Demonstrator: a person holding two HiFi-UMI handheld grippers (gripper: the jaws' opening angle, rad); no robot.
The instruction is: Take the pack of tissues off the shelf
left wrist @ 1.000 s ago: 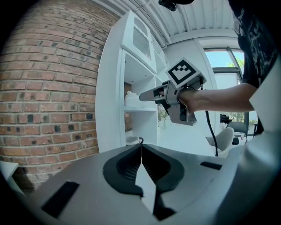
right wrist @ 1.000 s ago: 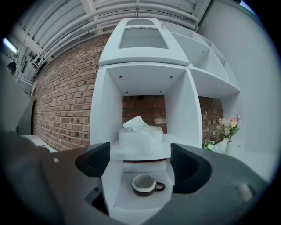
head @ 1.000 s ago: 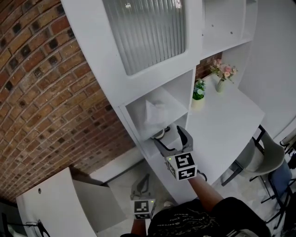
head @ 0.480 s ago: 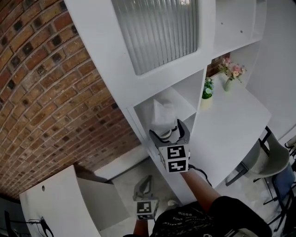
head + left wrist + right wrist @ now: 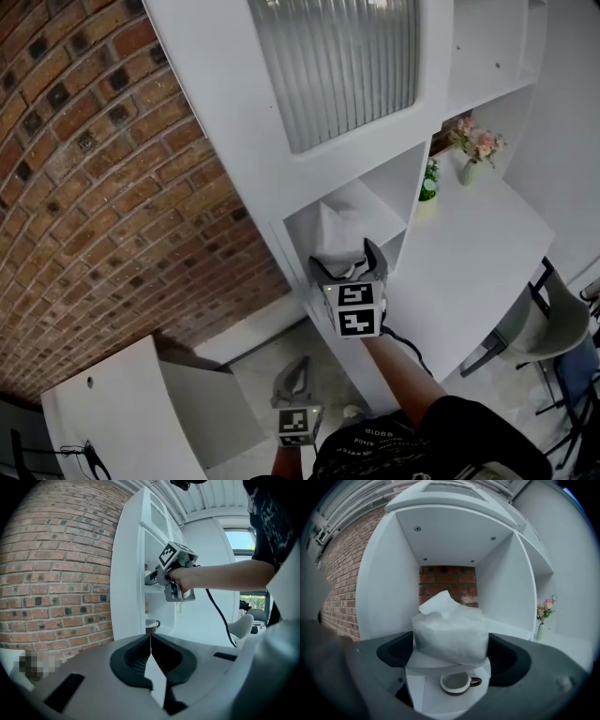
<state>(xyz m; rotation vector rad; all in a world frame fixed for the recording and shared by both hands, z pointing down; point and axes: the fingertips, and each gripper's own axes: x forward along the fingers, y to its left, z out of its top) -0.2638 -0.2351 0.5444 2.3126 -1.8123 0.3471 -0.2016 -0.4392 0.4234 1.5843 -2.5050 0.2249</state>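
A soft white pack of tissues (image 5: 450, 632) rests on the white shelf (image 5: 417, 662), in an open compartment backed by brick. One tissue sticks up from its top. My right gripper (image 5: 451, 654) is open, with a jaw on each side of the pack, close to its sides; I cannot see them pressing it. In the head view the right gripper (image 5: 347, 261) reaches into the compartment just in front of the pack (image 5: 336, 228). My left gripper (image 5: 294, 370) hangs low near the floor, shut with nothing in it (image 5: 150, 638).
A white cup (image 5: 457, 682) sits on the shelf below the pack. A white desk (image 5: 469, 253) runs off to the right, with a potted plant (image 5: 429, 183) and a vase of flowers (image 5: 473, 150). A chair (image 5: 553, 323) stands by it. A brick wall (image 5: 112, 187) is on the left.
My right gripper has moved up and forward into the compartment, so its jaws now stand on both sides of the pack. The left gripper has stayed low.
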